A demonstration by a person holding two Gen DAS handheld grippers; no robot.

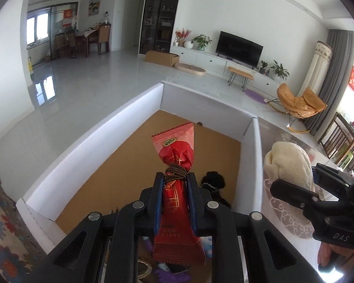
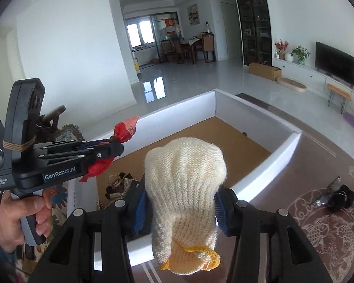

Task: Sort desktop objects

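My left gripper (image 1: pixel 175 178) is shut on a red snack packet (image 1: pixel 175 151) with a brown hair tie (image 1: pixel 175 172) wound round its middle, held above the white-walled cardboard box (image 1: pixel 120 120). It also shows in the right wrist view (image 2: pixel 116 144) with the packet (image 2: pixel 125 129) sticking out. My right gripper (image 2: pixel 180 195) is shut on a cream knitted glove (image 2: pixel 185 172) with a yellow cuff, held over the box's near wall (image 2: pixel 266 174). The glove shows at the right of the left wrist view (image 1: pixel 288 162).
Inside the box lie a black fluffy thing (image 1: pixel 212 180), purple items (image 1: pixel 174 276) and a gold mesh item (image 2: pixel 119 184). On the patterned tabletop (image 2: pixel 330 231) right of the box lie a black scrunchie (image 2: pixel 342 199) and a metal clip (image 2: pixel 331 184). A floral cloth (image 1: pixel 2 217) lies left.
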